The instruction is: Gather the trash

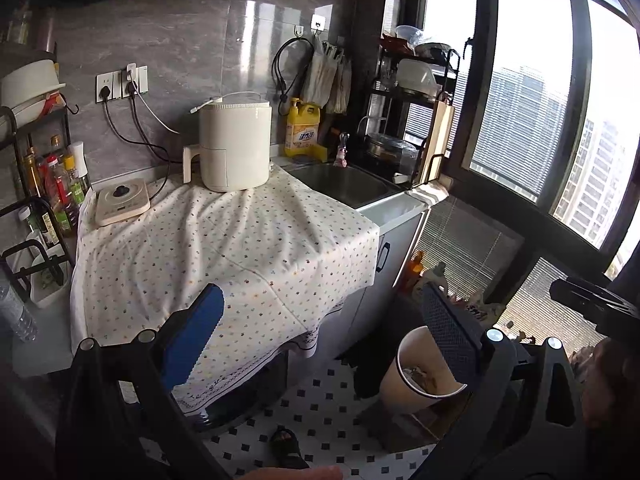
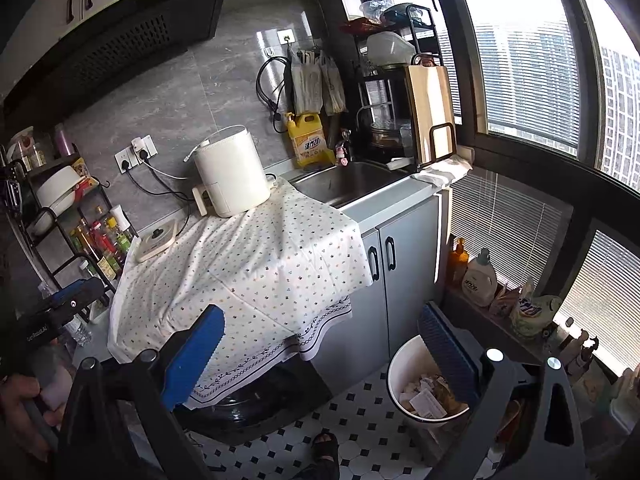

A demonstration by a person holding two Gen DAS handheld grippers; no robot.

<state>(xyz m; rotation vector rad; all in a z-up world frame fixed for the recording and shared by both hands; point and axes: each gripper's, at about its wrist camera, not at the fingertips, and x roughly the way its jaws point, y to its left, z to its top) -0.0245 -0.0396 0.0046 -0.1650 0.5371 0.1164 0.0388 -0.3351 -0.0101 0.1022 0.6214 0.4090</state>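
Trash [image 2: 428,398], seemingly crumpled paper and wrappers, is seen in a white bin [image 2: 400,364] on the tiled floor beside the cloth-covered worktop [image 2: 256,264]. Both hand-held grippers, left [image 1: 324,334] and right [image 2: 322,344], are held wide open, empty. Scraps are judged light, soft, easily pinched at an edge.

Counter [image 2: 404,208] draped with dotted cloth [image 2: 256,272], carrying white cooker [image 2: 230,172] and flat scale [image 2: 157,242]. Tiled floor [image 2: 360,432] bearing trash bin [image 2: 404,364].
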